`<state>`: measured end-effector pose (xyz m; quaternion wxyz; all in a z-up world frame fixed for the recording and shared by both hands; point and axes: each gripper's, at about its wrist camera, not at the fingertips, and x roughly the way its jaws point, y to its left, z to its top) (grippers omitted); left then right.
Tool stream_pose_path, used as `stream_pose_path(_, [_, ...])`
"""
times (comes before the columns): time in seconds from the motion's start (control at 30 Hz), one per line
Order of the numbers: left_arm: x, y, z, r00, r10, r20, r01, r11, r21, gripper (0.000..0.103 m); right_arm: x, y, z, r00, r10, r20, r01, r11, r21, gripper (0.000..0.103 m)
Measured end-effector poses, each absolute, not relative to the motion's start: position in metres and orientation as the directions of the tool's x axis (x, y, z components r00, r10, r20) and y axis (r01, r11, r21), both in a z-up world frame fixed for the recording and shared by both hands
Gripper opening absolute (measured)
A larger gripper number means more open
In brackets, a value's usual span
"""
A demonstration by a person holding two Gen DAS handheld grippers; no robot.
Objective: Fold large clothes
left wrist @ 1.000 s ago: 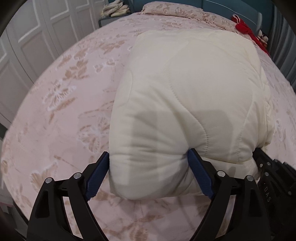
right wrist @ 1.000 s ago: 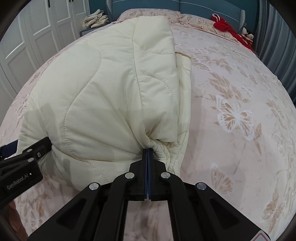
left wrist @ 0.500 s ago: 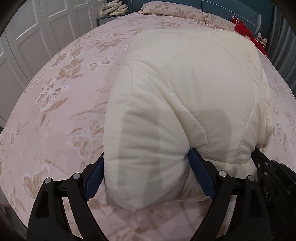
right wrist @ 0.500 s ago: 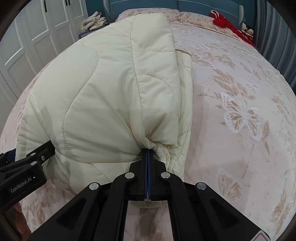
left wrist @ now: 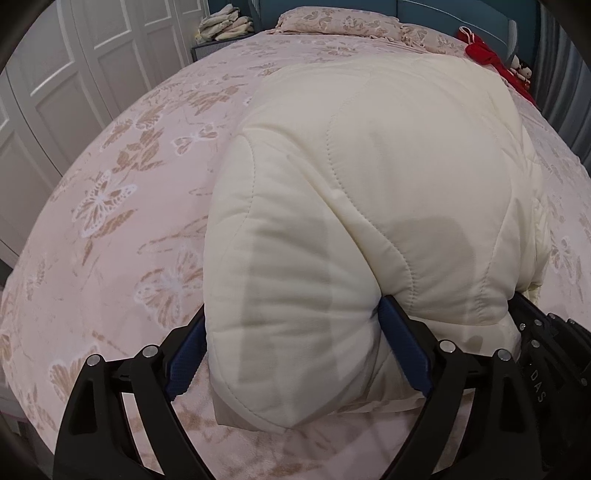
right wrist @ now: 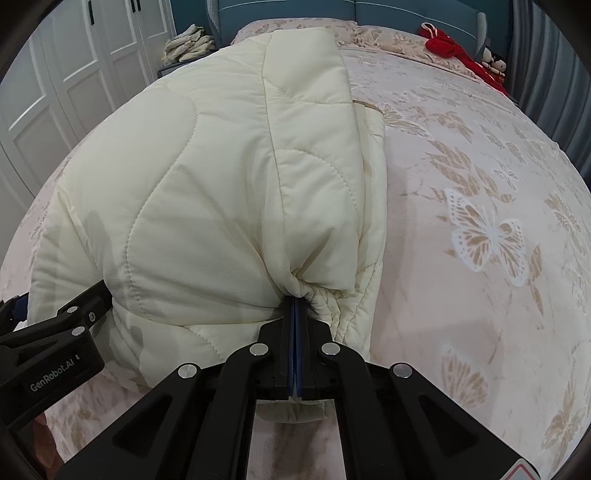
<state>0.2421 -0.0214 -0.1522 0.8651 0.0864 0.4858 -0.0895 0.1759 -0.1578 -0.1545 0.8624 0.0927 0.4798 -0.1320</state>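
Note:
A cream quilted padded jacket (left wrist: 369, 192) lies folded in a thick bundle on the pink butterfly bedspread (left wrist: 122, 206). My left gripper (left wrist: 295, 343) has its jaws wide apart, with the bundle's near left corner bulging between the blue pads (left wrist: 406, 350). My right gripper (right wrist: 295, 306) is shut on a pinched edge of the jacket (right wrist: 221, 184) at its near right corner. The left gripper's body also shows in the right wrist view (right wrist: 55, 347), at the lower left. The near edge is held slightly above the bed.
White wardrobe doors (left wrist: 55, 92) stand to the left. A pile of folded pale clothes (right wrist: 188, 44) sits on a bedside stand. Pillows (left wrist: 340, 22), a red garment (right wrist: 454, 48) and small dolls lie by the blue headboard. Grey curtain at right.
Both grippers have lifted the jacket's near edge a little and carried it forward; the bundle bulges higher. The grips have not changed.

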Motion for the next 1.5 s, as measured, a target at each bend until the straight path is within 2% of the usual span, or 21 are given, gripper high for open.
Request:
stream_pose_path(0.23, [0.224, -0.015, -0.127, 0.553, -0.048, -0.832, 0.218, 0.972, 0.088, 0.087, 0.156, -0.148, -0.126, 0.542, -0.169, -0.823, 0.297, 0.955, -0.001, 0.0])
stream_pose_path(0.3, [0.212, -0.011, -0.118, 0.559, -0.037, -0.828, 0.214, 0.972, 0.101, 0.087, 0.138, -0.146, -0.111, 0.574, -0.148, -0.805, 0.304, 0.952, 0.042, 0.015])
stream_pose_path(0.37, [0.198, -0.007, -0.11, 0.564, -0.029, -0.825, 0.212, 0.971, 0.111, 0.087, 0.117, -0.14, -0.096, 0.603, -0.129, -0.787, 0.303, 0.95, 0.076, 0.049])
stream_pose_path(0.43, [0.182, -0.004, -0.103, 0.573, -0.031, -0.819, 0.217, 0.969, 0.116, 0.089, 0.099, -0.134, -0.085, 0.607, -0.162, -0.778, 0.312, 0.949, 0.046, 0.056])
stream_pose_path(0.7, [0.109, 0.008, -0.081, 0.61, -0.051, -0.791, 0.251, 0.959, 0.132, 0.092, 0.033, -0.117, -0.06, 0.626, -0.189, -0.756, 0.307, 0.952, 0.016, 0.061])
stream_pose_path(1.0, [0.063, 0.024, -0.073, 0.619, -0.062, -0.783, 0.245, 0.962, 0.118, 0.092, -0.021, -0.106, -0.056, 0.633, -0.216, -0.744, 0.32, 0.947, -0.002, 0.07])
stream_pose_path(1.27, [0.034, 0.035, -0.077, 0.638, -0.05, -0.768, 0.232, 0.964, 0.13, 0.094, -0.052, -0.093, -0.06, 0.639, -0.22, -0.737, 0.331, 0.944, 0.006, 0.086])
stream_pose_path(1.5, [0.02, 0.041, -0.076, 0.655, -0.043, -0.754, 0.217, 0.967, 0.133, 0.094, -0.061, -0.087, -0.062, 0.641, -0.177, -0.747, 0.312, 0.949, 0.042, 0.087])
